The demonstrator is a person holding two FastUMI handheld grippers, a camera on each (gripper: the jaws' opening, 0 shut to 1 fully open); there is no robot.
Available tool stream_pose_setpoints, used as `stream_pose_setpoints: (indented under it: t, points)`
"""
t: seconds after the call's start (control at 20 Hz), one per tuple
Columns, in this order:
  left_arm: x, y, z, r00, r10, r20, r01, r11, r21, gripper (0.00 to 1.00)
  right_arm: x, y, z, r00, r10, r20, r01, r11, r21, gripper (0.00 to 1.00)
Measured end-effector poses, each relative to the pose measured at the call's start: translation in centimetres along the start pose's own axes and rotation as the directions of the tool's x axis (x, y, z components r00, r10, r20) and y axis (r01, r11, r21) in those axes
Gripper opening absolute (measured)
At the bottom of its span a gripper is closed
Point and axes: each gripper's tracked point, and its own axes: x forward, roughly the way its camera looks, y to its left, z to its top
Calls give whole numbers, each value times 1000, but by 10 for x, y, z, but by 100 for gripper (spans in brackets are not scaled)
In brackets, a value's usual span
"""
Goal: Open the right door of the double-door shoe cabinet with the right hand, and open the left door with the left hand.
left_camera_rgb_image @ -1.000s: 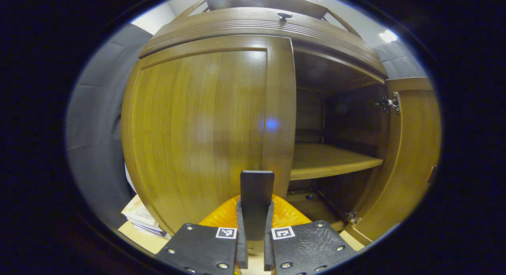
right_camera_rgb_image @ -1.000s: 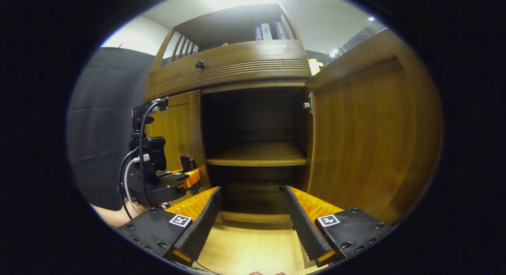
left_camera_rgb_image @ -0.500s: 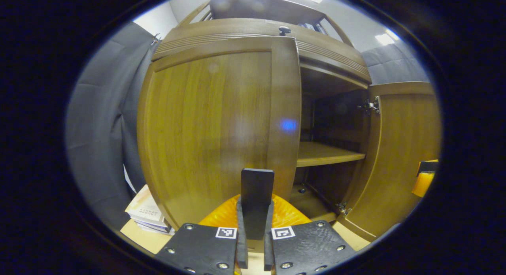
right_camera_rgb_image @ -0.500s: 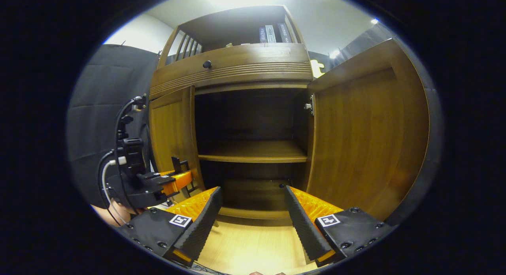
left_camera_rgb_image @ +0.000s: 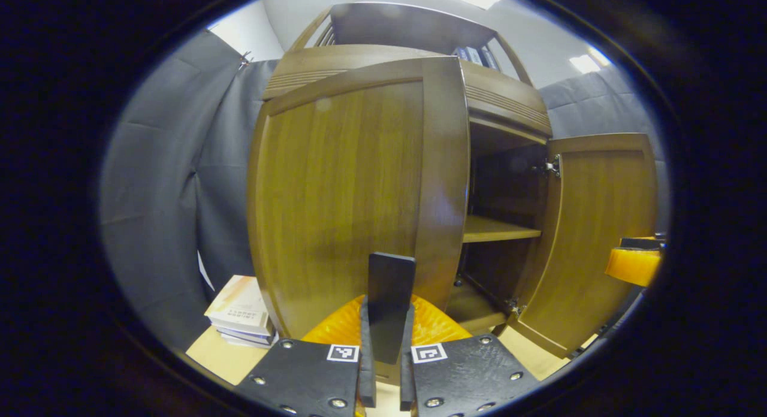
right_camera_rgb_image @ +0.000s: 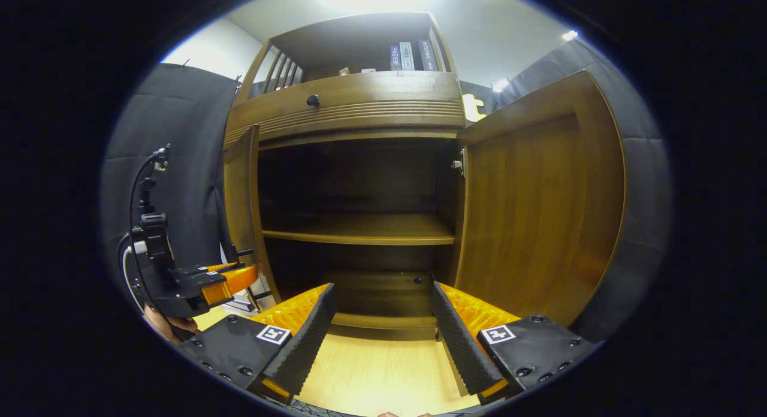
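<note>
left claw (left_camera_rgb_image: 383, 351) clamped on the left door (left_camera_rgb_image: 353, 189) handle (left_camera_rgb_image: 390, 285), dead ahead, upright | right door (right_camera_rgb_image: 539, 207) swung wide | right claw (right_camera_rgb_image: 383, 333) gaping, holding nothing, well clear

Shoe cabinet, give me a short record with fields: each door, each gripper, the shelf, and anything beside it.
right door: swung wide open
left door: partly open, pulled by its handle
left gripper: fingers closed on the handle
right gripper: fingers apart, holding nothing, facing the open cabinet
shelf: bare
beside cabinet: stack of books on the floor
</note>
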Motion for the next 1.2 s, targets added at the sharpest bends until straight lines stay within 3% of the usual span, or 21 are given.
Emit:
stream_pose_setpoints:
  t: [0.7, 0.75, 0.9, 1.2]
  points:
    - [-84, 70, -3, 998, 38, 42, -36, 998, -42, 19, -29, 24, -3, 1000, 15, 20, -15, 1000, 5, 97]
    - [-88, 77, -3, 998, 38, 44, -36, 998, -44, 14, -29, 27, -4, 1000, 19, 15, -19, 1000, 7, 97]
    - [-102, 94, -4, 999, 19, 49, -17, 999, -48, 19, -34, 32, -5, 1000, 27, 11, -28, 1000, 14, 100]
    - [-121, 126, -1, 996, -37, 83, 39, 999, -26, 18, -43, 27, -4, 1000, 16, 10, -16, 1000, 0, 97]
